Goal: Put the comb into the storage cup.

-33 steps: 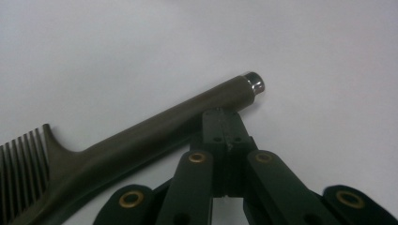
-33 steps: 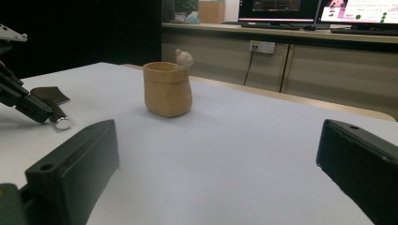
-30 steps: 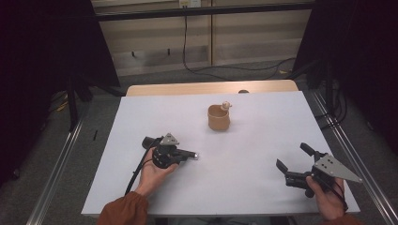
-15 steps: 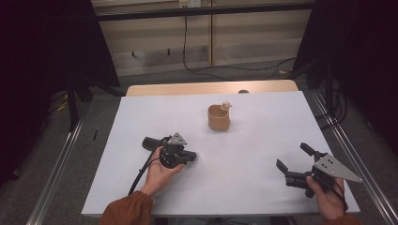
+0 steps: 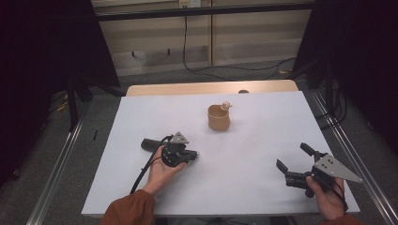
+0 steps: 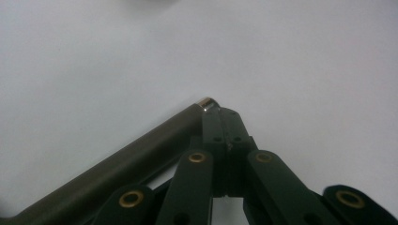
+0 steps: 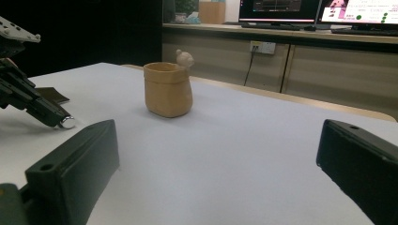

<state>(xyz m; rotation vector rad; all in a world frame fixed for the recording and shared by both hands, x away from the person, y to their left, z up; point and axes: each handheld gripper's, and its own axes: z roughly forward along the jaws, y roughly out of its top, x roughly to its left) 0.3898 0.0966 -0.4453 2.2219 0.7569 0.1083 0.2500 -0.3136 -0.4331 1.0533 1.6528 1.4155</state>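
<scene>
On the table [image 5: 263, 187], the cup [image 5: 218, 118] stands behind the pen [image 5: 149, 145], to its right.

White table [image 5: 263, 187]. Tan cup [image 5: 218, 118] with a paler knob on its rim. Dark olive-grey pen [image 6: 117, 164] with a silver tip. 2 black grippers [image 5: 190, 154] [image 5: 293, 161], brass rivets, grey plates. Rust-orange sleeve [image 5: 129, 211].

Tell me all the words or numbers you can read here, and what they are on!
None can be read.
The screens at the back in the right gripper view carry text and coloured spots, too small and blurred to read.
The cup, the pen, the left gripper and the right gripper show no words, labels or numbers.
</scene>
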